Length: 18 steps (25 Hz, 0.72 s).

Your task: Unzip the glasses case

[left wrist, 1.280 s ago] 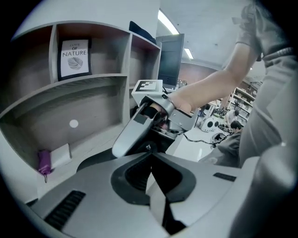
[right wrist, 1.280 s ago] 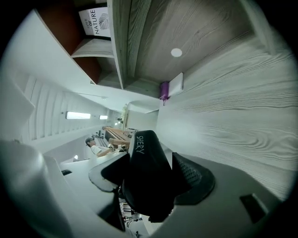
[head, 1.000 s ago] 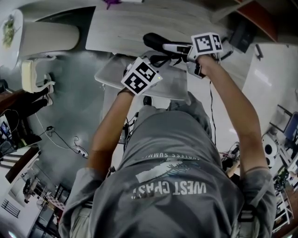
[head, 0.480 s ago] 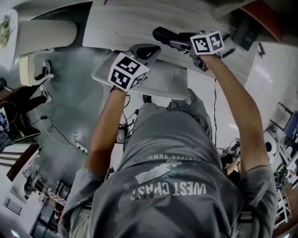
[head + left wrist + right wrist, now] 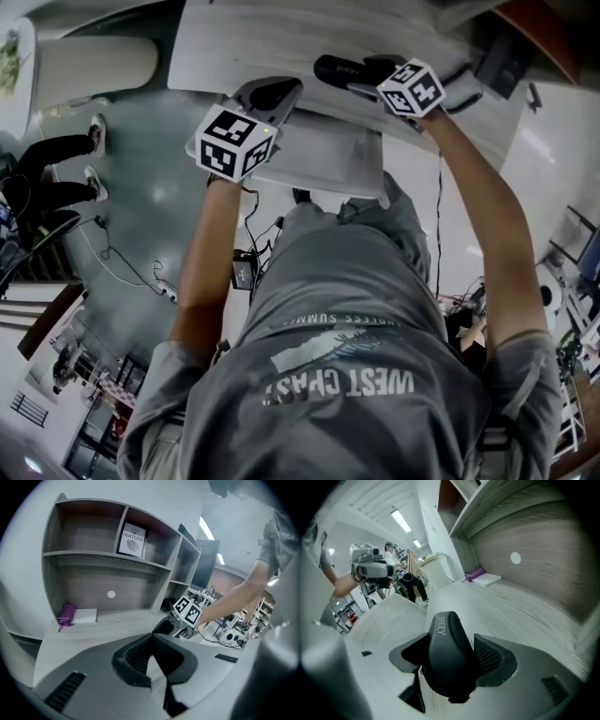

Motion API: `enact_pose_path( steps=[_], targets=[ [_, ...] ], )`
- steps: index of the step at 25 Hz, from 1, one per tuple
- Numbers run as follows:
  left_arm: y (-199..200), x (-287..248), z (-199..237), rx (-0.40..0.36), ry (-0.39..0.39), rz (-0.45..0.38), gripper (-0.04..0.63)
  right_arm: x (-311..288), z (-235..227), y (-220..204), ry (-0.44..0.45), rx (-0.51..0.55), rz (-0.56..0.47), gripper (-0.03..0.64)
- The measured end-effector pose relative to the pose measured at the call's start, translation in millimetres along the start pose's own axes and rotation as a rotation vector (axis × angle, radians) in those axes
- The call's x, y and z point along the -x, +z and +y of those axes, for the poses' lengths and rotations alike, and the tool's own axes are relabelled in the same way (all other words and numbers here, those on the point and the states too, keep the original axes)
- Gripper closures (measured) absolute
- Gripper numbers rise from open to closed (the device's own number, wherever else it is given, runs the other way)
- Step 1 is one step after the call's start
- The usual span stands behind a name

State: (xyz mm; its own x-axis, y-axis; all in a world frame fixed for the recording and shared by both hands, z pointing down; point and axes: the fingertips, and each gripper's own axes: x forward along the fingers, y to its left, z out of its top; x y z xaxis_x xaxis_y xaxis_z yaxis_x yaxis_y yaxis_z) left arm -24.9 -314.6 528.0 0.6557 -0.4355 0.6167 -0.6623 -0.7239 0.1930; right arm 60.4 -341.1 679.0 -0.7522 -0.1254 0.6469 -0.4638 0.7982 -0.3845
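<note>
Where the pale wood-grain bench [image 5: 244, 47] meets the person's outstretched arms, the black glasses case [image 5: 449, 653] sits between the jaws of the right gripper [image 5: 370, 84]. Those jaws are spread wide and pinch the case from both sides, one ribbed pad showing against its right flank. The case is a rounded hard shell with white lettering on its top end, which points away from the gripper's camera. It hangs low over the bench, and whether its far end touches the surface cannot be told.

The left gripper [image 5: 151, 637] has its jaws pressed together at the tips with nothing between them. From the head view it stands just left of the case, close by but apart from it, and aims at the bench. Its own view looks past the closed tips to the right gripper's marker cube [image 5: 190, 611] and the forearm behind it.

At the back of the bench rises a wooden shelf unit [image 5: 93, 557] – a white book [image 5: 131, 540] leans upright in an upper compartment. Below it, a purple pouch [image 5: 67, 615] lies on the bench beside a white pad [image 5: 85, 616], well apart from both grippers.
</note>
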Motion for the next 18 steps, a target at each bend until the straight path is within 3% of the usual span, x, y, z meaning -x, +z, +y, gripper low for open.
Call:
enact_pose_path(
  steps=[18],
  targets=[
    [-2.3,23.4,12.5,0.025,0.055,-0.055,0.595,-23.7,-14.0,-37.2,-0.090,0.264,0.106,0.291]
  ],
)
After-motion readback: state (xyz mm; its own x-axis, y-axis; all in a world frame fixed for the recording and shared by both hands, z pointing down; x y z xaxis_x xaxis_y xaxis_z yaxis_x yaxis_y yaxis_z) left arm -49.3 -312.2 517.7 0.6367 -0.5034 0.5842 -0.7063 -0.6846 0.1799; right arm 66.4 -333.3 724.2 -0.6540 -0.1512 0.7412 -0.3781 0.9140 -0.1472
